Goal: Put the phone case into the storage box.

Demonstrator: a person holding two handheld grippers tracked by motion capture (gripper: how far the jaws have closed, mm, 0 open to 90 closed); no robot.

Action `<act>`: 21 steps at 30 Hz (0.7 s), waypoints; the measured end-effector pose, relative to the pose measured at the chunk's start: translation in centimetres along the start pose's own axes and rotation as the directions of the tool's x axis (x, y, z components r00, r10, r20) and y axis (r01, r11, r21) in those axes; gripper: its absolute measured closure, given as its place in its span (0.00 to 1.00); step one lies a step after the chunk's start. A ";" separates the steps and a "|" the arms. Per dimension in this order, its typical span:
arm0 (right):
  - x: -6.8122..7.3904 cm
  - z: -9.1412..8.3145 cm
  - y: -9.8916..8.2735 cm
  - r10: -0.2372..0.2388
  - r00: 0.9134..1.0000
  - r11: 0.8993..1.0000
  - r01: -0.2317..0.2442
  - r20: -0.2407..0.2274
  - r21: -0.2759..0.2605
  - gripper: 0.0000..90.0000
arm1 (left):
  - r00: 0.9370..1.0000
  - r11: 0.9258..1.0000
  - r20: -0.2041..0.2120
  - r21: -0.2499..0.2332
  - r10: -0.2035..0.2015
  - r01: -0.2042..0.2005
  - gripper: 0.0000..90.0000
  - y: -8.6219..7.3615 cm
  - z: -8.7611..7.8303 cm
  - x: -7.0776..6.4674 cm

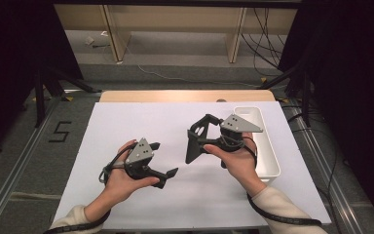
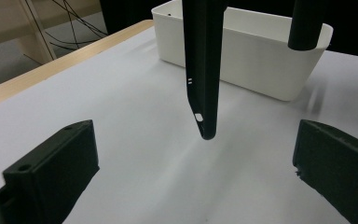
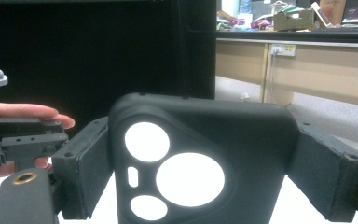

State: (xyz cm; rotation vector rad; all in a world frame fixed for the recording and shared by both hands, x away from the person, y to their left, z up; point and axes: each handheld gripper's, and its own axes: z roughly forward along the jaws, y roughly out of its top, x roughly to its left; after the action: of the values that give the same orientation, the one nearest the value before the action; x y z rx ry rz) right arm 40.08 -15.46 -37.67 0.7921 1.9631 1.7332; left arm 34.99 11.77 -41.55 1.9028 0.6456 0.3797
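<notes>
A black phone case [image 1: 193, 147] with round camera cut-outs hangs above the white mat, gripped across its width by my right gripper [image 1: 200, 132]. In the right gripper view both jaws press on the sides of the case [image 3: 191, 140], so that right gripper [image 3: 205, 175] is shut on it. My left gripper [image 1: 164, 159] hovers low over the mat to the left of the case, open, with nothing between its fingers. From the left gripper view the case [image 2: 203, 70] appears edge-on ahead of the spread jaws of the left gripper [image 2: 193, 154].
A white rectangular bin [image 1: 271, 157] stands at the mat's right edge, just behind the right hand, and is also visible as the bin [image 2: 261, 65] beyond the case. The white mat [image 1: 136, 122] covers a wooden table [image 1: 185, 95]. Black stands and cables flank the table.
</notes>
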 end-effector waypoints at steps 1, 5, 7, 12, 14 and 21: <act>0.0 0.0 0.0 0.001 1.000 1.000 -0.001 0.001 0.000 0.17 | 1.000 1.000 -0.004 0.001 0.003 -0.003 0.00 -0.1 -0.1 0.1; -0.2 -0.1 0.2 0.001 1.000 1.000 -0.001 0.006 -0.003 0.17 | 1.000 1.000 -0.013 0.001 0.002 -0.002 0.00 -0.4 -0.7 0.3; -0.3 -0.2 0.2 0.004 1.000 1.000 -0.004 0.008 -0.004 0.17 | 1.000 1.000 -0.022 0.004 0.002 -0.001 0.00 -0.6 -1.0 0.4; -0.4 -0.3 0.3 0.006 1.000 1.000 -0.006 0.012 -0.006 0.17 | 0.999 1.000 -0.033 0.000 -0.001 0.001 0.00 -1.0 -1.6 0.6; -0.6 -0.3 0.3 0.003 1.000 1.000 -0.003 0.016 -0.011 0.17 | 0.999 1.000 -0.035 -0.002 -0.003 0.003 0.00 -1.1 -1.8 0.7; -0.8 -0.5 0.4 0.012 1.000 1.000 -0.011 0.024 -0.012 0.17 | 0.999 1.000 -0.051 -0.013 0.004 -0.005 0.01 -1.3 -2.4 0.8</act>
State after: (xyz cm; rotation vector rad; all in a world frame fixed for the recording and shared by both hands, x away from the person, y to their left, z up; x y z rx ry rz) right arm 40.48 -16.33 -37.27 0.8180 1.9346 1.7324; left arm 33.99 14.41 -41.75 1.8878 0.6708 0.4352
